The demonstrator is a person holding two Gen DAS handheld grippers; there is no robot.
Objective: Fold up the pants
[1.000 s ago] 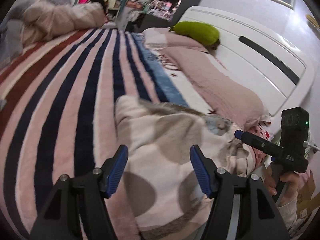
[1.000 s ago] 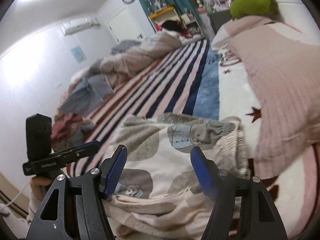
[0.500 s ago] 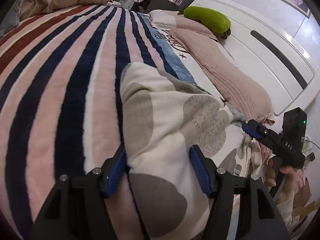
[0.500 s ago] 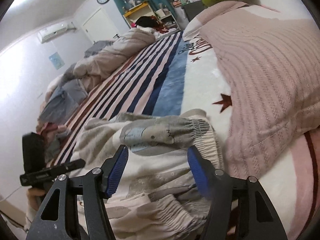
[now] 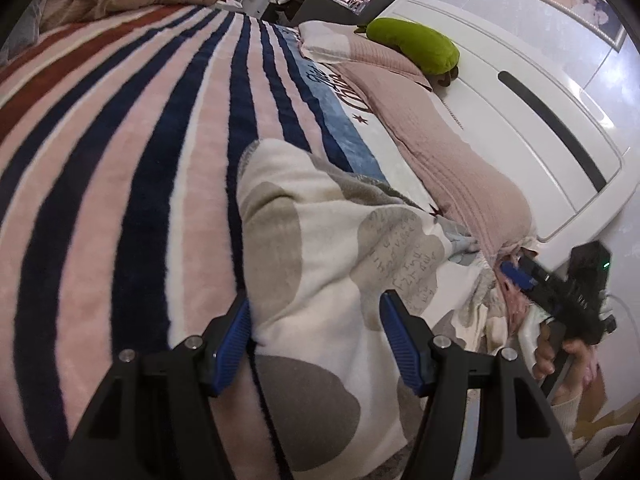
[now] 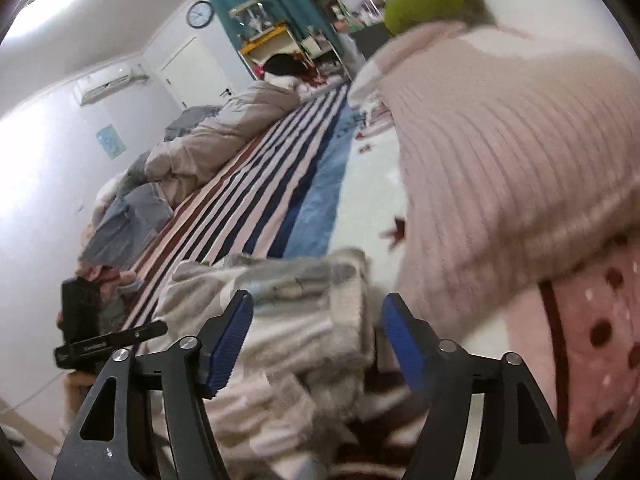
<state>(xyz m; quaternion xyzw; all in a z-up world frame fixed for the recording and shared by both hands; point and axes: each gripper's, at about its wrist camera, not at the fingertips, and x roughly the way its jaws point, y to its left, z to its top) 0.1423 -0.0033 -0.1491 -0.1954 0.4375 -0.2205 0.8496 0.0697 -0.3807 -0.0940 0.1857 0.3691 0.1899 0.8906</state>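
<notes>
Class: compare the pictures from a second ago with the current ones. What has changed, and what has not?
Both grippers came down close over the pants: the left gripper at a leg, the right gripper at the waistband end. Both stayed open, gripping nothing. The green pillow has not moved.

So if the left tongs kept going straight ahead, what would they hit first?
Probably the patterned pants: the fabric already lies between the open left tongs, so they would meet it before the striped blanket beyond.
</notes>
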